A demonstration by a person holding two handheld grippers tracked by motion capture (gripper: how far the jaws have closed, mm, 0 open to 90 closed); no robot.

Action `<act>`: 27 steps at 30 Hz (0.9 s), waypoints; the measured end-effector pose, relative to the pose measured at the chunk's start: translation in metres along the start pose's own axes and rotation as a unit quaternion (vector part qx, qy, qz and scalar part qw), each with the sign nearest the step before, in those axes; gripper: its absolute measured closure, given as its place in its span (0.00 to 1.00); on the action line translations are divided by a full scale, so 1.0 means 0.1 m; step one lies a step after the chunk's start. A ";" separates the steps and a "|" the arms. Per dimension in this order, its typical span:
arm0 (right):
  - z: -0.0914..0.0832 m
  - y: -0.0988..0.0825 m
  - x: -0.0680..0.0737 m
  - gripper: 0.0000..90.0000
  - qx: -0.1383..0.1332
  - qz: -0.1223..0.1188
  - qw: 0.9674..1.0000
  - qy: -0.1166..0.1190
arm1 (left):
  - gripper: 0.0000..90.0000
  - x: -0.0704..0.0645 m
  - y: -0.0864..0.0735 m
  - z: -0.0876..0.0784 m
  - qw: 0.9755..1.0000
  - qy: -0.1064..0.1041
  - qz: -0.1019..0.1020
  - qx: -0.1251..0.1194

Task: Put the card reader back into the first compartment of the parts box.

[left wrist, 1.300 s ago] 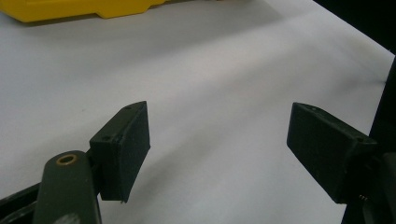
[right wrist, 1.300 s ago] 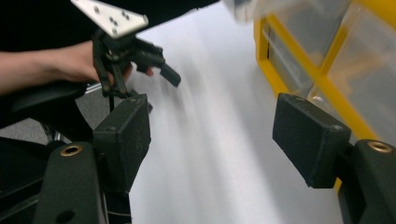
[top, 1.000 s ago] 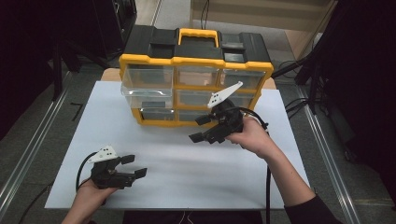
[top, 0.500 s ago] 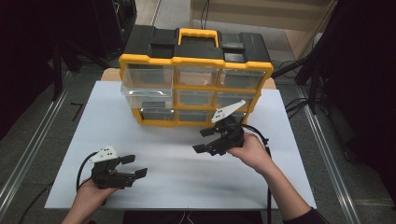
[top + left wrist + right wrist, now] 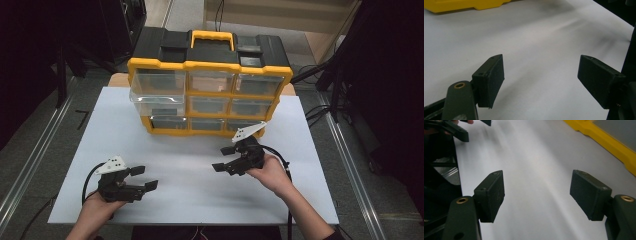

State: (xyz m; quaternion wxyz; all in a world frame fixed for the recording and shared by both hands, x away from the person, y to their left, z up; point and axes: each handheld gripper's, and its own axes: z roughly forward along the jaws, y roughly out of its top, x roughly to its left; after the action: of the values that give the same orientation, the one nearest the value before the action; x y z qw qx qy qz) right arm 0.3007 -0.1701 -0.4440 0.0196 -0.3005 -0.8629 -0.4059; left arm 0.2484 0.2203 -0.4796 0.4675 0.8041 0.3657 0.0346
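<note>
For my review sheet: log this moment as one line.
left gripper: open, empty | right gripper: open, empty | drawer organizer: one drawer pulled out

Yellow organiser beyond two gaping grippers

no readable text, labels, or numbers

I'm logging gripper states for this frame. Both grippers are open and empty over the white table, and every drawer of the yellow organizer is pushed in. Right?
Not quite. The middle-left drawer of the yellow organizer is pulled out, as the high view shows. The rest holds: the left gripper and right gripper are both open and empty over the white table.
</note>
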 end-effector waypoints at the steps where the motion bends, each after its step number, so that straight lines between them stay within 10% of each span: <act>1: 0.01 -0.03 -0.01 0.29 -0.011 0.006 1.000 0.001 | 0.25 0.00 0.00 0.00 1.000 -0.001 0.001 0.000; 27: -0.16 -0.61 -0.09 0.28 -0.025 0.058 0.998 -0.019 | 0.25 -0.01 0.00 0.01 1.000 -0.004 0.000 0.000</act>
State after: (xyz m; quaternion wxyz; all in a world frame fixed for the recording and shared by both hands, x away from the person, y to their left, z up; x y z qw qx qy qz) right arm 0.2719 -0.2164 -0.4780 0.0190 -0.3579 -0.8340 -0.4194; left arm 0.2485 0.2193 -0.4797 0.4689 0.8043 0.3636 0.0314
